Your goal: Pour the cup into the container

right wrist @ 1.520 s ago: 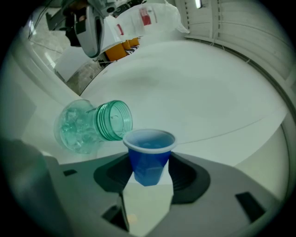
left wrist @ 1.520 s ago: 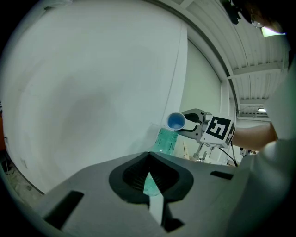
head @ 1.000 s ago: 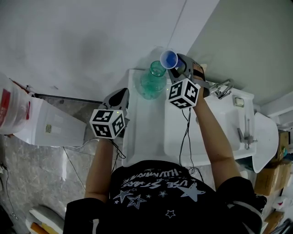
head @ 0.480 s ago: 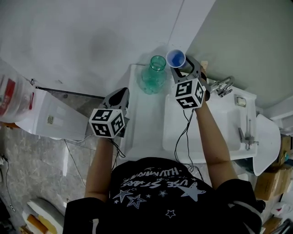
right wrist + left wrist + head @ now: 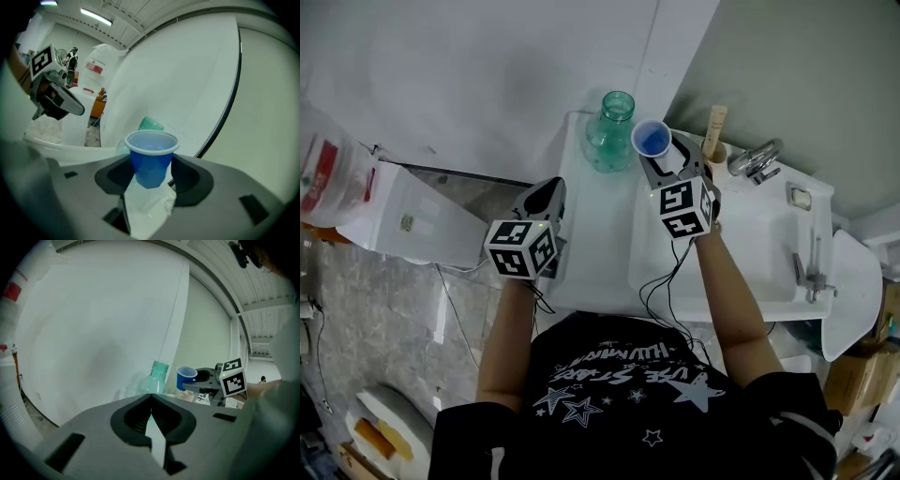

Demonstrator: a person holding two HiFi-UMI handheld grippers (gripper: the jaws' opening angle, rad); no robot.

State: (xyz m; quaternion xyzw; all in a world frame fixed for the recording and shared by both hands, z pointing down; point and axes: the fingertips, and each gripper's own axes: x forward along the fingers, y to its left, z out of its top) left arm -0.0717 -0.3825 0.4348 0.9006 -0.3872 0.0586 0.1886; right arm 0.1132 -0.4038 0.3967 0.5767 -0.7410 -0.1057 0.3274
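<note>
Left tongs (image 5: 151,398) clenched on nothing, jaws tip to tip, low over the white desk (image 5: 591,244), nearer the body than the right pair.

Right tongs (image 5: 664,161) ahead of them and to the right, grasping a blue cup (image 5: 151,157). Pads sit on the cup's side wall, below the rolled rim. Cup is upright, mouth up, lifted clear of the desk. Whether there is liquid inside is not clear.

Bottle (image 5: 612,131) stands just beyond the cup and a little left of the right tongs. Pale green, see-through, narrow open neck, upright on the desk, not touching the cup. Nothing holds it.

Handling, as judgement:
- Cup looks like thin disposable plastic: light, soft-walled, dents under a hard squeeze.
- It tapers downward, so a loose grip may let it slide. The mid-wall hold under the rim looks right, with moderate pressure only.
- Bottle looks light and smooth, and could skid or topple if the cup rim knocks the neck.
- The small mouth means the cup lip must sit right over it, with a slow tilt.
- Spare left tongs could steady the bottle at the shoulder or lower body, not at the neck.

Tap (image 5: 755,159) and sink (image 5: 750,272) lie right of the right tongs, out of play.
</note>
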